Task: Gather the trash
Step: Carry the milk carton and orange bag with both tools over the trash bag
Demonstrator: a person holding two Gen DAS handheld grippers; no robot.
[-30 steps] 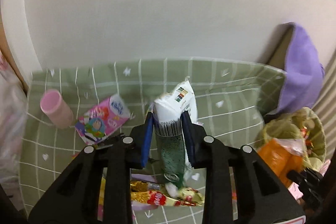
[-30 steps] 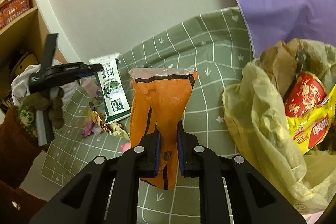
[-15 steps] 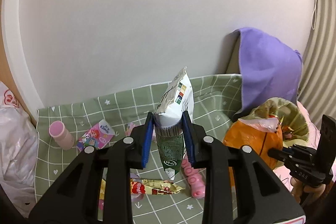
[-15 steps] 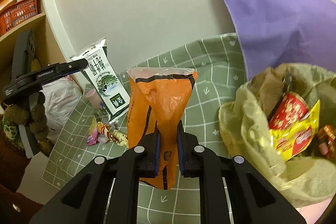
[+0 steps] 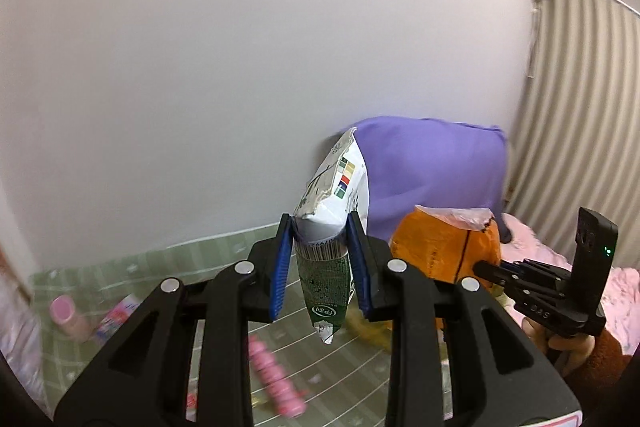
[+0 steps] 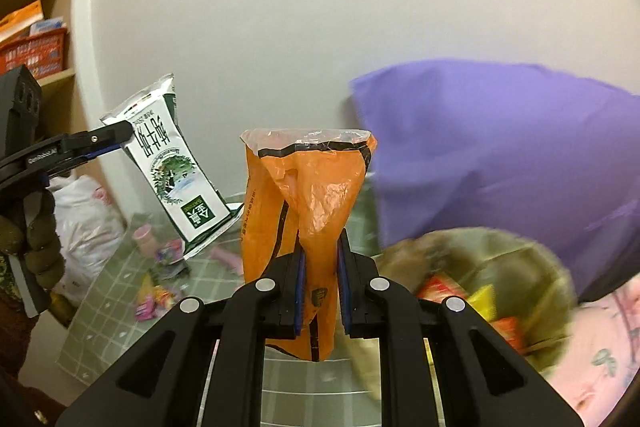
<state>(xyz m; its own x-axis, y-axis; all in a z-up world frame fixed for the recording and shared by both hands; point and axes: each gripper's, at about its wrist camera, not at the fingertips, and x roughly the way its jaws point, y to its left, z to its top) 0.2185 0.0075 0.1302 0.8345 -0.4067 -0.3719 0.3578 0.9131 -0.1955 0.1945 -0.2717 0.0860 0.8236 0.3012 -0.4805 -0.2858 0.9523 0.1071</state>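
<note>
My left gripper (image 5: 320, 267) is shut on a green and white milk pouch (image 5: 332, 211) and holds it high above the green checked mat (image 5: 160, 259). The pouch also shows in the right wrist view (image 6: 176, 171). My right gripper (image 6: 320, 291) is shut on an orange plastic wrapper (image 6: 308, 195), raised above the mat; it also shows in the left wrist view (image 5: 444, 247). The yellow-green trash bag (image 6: 500, 267) with red and yellow wrappers sits low right of the right gripper.
A purple pillow (image 6: 500, 147) leans on the wall behind the bag. On the mat lie a pink bottle (image 5: 66, 315), a pink tissue pack (image 5: 116, 315), a pink beaded object (image 5: 276, 379) and candy wrappers (image 6: 154, 299). A white plastic bag (image 6: 84, 223) and shelves (image 6: 36, 39) are at left.
Both grippers have risen and tilted up with their loads. The left gripper has swung right toward the pillow and the trash bag; the mat has dropped low in both views.
</note>
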